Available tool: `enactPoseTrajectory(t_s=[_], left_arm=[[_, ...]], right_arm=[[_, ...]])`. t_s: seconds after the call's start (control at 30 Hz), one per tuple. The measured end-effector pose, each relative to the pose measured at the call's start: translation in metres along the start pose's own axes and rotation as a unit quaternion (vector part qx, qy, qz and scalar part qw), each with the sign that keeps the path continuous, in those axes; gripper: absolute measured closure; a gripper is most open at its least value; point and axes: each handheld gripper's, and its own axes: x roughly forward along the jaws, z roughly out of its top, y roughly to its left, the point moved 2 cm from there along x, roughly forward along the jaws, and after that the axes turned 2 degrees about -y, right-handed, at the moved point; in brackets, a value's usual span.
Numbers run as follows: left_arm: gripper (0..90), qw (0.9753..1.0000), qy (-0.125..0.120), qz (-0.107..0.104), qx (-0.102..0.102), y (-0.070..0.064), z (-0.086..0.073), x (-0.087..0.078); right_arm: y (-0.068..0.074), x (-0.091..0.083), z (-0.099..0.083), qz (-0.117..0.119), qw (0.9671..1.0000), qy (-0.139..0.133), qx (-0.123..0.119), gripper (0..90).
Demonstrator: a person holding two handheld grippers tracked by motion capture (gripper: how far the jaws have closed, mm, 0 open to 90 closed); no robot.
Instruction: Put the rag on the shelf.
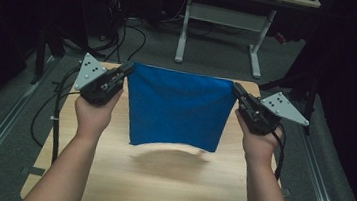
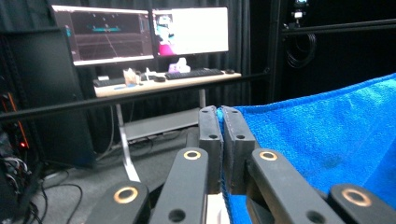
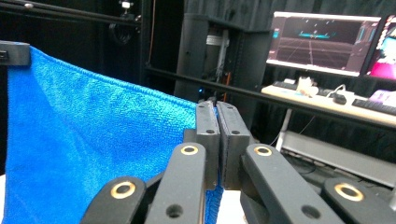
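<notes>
One blue cloth (image 1: 178, 108) hangs mid-frame. Two hand-held grippers: the left hand-held gripper (image 1: 128, 68) at centre left, the right hand-held gripper (image 1: 235, 89) at centre right. One wooden worktop (image 1: 167, 185) fills the lower middle. Two monitors (image 2: 105, 33) sit upper left in the left gripper view, with one keyboard (image 2: 195, 73) below them.

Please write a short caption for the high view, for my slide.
Two hand-held grippers, left gripper and right gripper, stretch a blue cloth above a wooden table.

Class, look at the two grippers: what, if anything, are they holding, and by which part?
A blue cloth, held off the table: the left gripper pinches its top left corner, the right gripper its top right corner.
</notes>
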Motion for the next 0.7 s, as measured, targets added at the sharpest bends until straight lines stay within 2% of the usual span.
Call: enactPoseTrajectory(t_s=[0.03,0.17,0.23,0.43,0.57,0.63,0.7], left_arm=[[87.8,1.0,-0.005,0.001,0.002,0.002,0.001,0.002],[87.8,0.9998,0.007,0.009,0.017,0.011,0.007,0.013],[87.8,0.9998,0.009,0.011,0.014,0.016,0.01,0.018],[87.8,0.9991,0.02,0.026,0.028,0.028,0.016,0.028],[87.9,0.9988,0.028,0.03,0.028,0.036,0.016,0.037],[87.8,0.9984,0.032,0.033,0.032,0.04,0.014,0.044],[87.8,0.9982,0.038,0.035,0.029,0.043,0.011,0.053]], right_arm=[[-0.001,0.002,0.001,-0.001,1.0,0.0,-0.001,89.1],[-0.005,0.013,0.009,-0.004,1.0,-0.002,0.004,89.1],[-0.007,0.018,0.011,-0.006,1.0,0.0,0.003,89.1],[-0.012,0.037,0.016,-0.009,0.9999,0.012,0.007,89.1],[-0.015,0.049,0.017,-0.014,0.9997,0.019,0.007,89.1],[-0.018,0.055,0.015,-0.017,0.9992,0.027,0.022,89.1],[-0.02,0.062,0.014,-0.024,0.9989,0.031,0.025,89.1]])
